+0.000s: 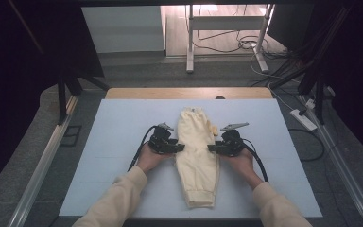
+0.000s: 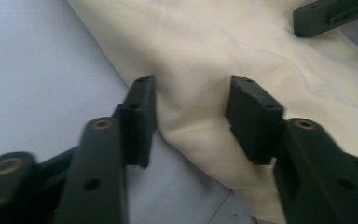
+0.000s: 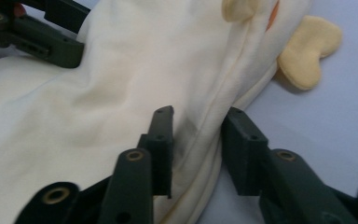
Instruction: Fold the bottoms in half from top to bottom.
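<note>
Nearest to the camera in the high view, two forearms in cream sleeves come in from the bottom edge, and each hand holds one gripper. The left gripper (image 1: 182, 147) points inward to the left edge of a folded cream garment (image 1: 197, 156). The right gripper (image 1: 211, 147) points inward to the right edge of it, at about the same height, so the two tools face each other across the cloth.

In the left gripper view, the jaws stand partly open with a raised fold of the cream garment (image 2: 200, 116) between them. The fold touches the pads on both sides, but I cannot tell if the pads really press on it. In the right gripper view, the jaws are also partly open, and the seamed edge of the cloth lies between them. The left pad rests on the fabric, and the right pad is just beside the edge.

The garment lies lengthwise in the middle of the pale blue counter (image 1: 123, 142), with its ribbed cuff near the person and its waist farther away. Beside the upper right edge of it a small yellow patch (image 3: 309, 50) lies on the counter.
</note>
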